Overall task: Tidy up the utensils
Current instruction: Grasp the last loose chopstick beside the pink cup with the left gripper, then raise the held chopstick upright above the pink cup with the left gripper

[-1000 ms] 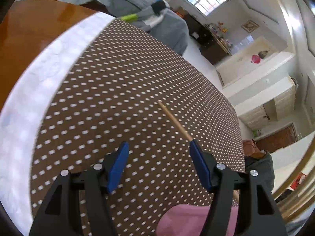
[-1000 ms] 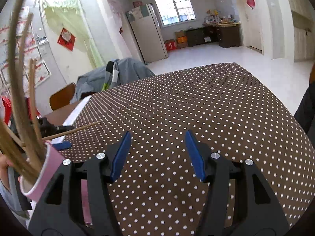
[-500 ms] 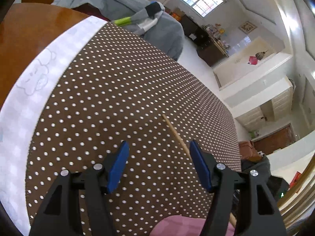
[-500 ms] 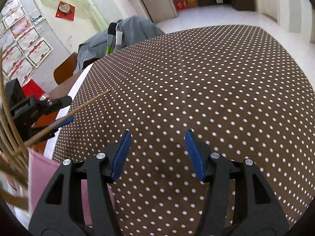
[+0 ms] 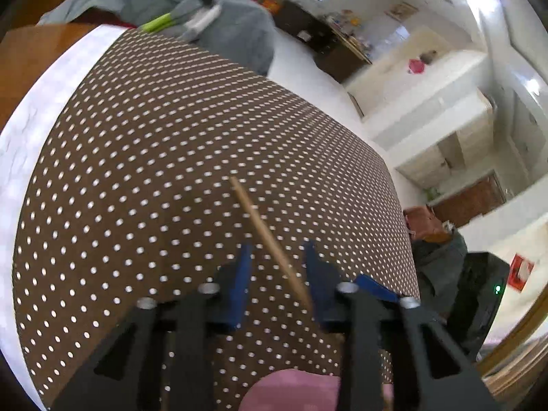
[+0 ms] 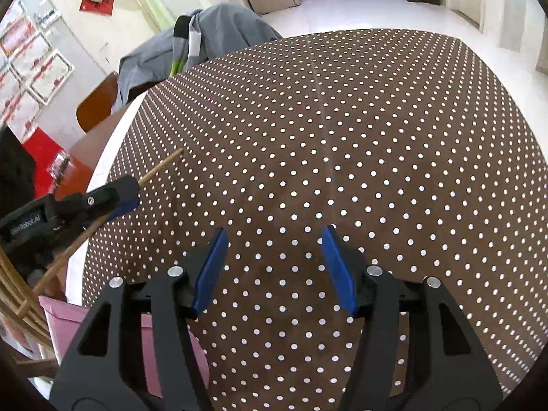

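Observation:
A wooden chopstick [image 5: 270,236] slants up out of a pink cup [image 5: 294,390] and passes between the fingers of my left gripper [image 5: 279,274]. The jaws are closing on it, with a gap still showing on both sides of the stick. From the right wrist view, the left gripper [image 6: 126,191] sits at the left edge with the chopstick [image 6: 161,167] poking out past its tips. The pink cup [image 6: 68,318] stands below it with several more chopsticks [image 6: 17,294] in it. My right gripper [image 6: 274,260] hangs open and empty over the brown polka-dot tablecloth [image 6: 342,137].
The tablecloth has a white border [image 5: 20,130] at its left, with bare wooden tabletop [image 5: 27,54] beyond. A chair draped with a grey jacket [image 6: 205,34] stands at the table's far side.
The left jaws have narrowed from wide open to close around the chopstick, which now lies between them. The right gripper has tipped down toward the table and stays equally open.

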Tool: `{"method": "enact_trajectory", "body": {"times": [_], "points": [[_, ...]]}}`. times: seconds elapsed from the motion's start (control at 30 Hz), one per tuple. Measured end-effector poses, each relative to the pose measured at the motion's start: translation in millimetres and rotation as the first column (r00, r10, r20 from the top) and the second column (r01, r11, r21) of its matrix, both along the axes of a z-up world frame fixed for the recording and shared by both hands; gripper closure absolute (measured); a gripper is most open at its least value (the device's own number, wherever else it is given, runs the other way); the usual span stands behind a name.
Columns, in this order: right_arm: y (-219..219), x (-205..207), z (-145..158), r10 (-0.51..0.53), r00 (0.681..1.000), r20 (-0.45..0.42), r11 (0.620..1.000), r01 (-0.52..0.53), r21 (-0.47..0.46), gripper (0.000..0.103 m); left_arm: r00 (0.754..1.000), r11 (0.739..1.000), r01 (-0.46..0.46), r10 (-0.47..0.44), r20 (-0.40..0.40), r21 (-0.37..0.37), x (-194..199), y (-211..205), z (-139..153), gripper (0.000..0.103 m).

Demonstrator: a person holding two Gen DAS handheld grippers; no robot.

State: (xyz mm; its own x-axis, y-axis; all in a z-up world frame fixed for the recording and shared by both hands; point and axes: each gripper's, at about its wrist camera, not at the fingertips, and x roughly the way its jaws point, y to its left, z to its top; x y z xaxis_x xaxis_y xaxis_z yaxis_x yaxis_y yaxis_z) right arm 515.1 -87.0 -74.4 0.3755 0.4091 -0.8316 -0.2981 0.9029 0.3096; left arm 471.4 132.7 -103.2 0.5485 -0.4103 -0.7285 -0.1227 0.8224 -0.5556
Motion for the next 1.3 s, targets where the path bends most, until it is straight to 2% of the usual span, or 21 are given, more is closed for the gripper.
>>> {"method": "enact_trajectory", "body": {"times": [0.1, 0.3, 0.43, 0.57, 0.77, 0.83, 0.97, 1.03, 1.13, 1.3], "points": [[3.5, 2.4, 2.8, 0.003, 1.0, -0.001, 1.0, -0.003, -0.002, 0.046, 1.0, 0.999, 0.001, 0.0, -0.009, 0.042, 4.4, -5.9, 3.6, 0.082], [3.2, -1.3, 6.5, 0.013, 1.0, -0.002, 1.0, -0.013, -0.008, 0.046, 0.999, 0.999, -0.018, 0.016, -0.041, -0.05, 10.3, 5.8, -4.8, 0.083], [5.4, -6.2, 9.5, 0.012, 1.0, 0.014, 0.999, -0.012, -0.032, 0.046, 0.999, 0.998, -0.032, 0.03, -0.04, -0.051, 4.4, 8.7, -4.9, 0.086], [1.9, -8.2, 10.7, 0.001, 1.0, 0.027, 0.999, 0.0, -0.035, 0.046, 0.999, 0.995, -0.052, 0.053, 0.009, -0.084, -2.9, 18.0, 1.0, 0.092], [-8.5, -12.7, 15.1, -0.014, 0.999, 0.041, 1.0, 0.015, -0.023, 0.046, 0.99, 0.99, -0.076, 0.089, 0.114, -0.115, -16.3, 27.1, 24.4, 0.094], [-11.6, -16.2, 18.1, -0.015, 0.999, 0.05, 1.0, 0.016, -0.017, 0.046, 0.977, 0.987, -0.094, 0.117, 0.181, -0.132, -25.4, 32.0, 37.3, 0.095], [-16.5, -24.8, 24.8, -0.015, 0.997, 0.071, 1.0, 0.017, -0.022, 0.046, 0.938, 0.98, -0.16, 0.188, 0.291, -0.117, -46.2, 42.8, 63.7, 0.096], [-19.6, -28.9, 29.8, -0.023, 0.996, 0.089, 0.999, 0.025, -0.028, 0.046, 0.899, 0.97, -0.223, 0.242, 0.364, -0.093, -63.4, 52.0, 80.4, 0.096], [-25.3, -35.7, 36.0, -0.034, 0.994, 0.103, 0.999, 0.037, -0.028, 0.046, 0.858, 0.953, -0.304, 0.276, 0.434, -0.006, -83.3, 58.3, 102.3, 0.098], [-39.1, -52.3, 47.4, -0.061, 0.991, 0.123, 0.998, 0.064, -0.018, 0.046, 0.817, 0.931, -0.364, 0.306, 0.489, 0.026, -114.3, 73.3, 121.0, 0.098]]}}
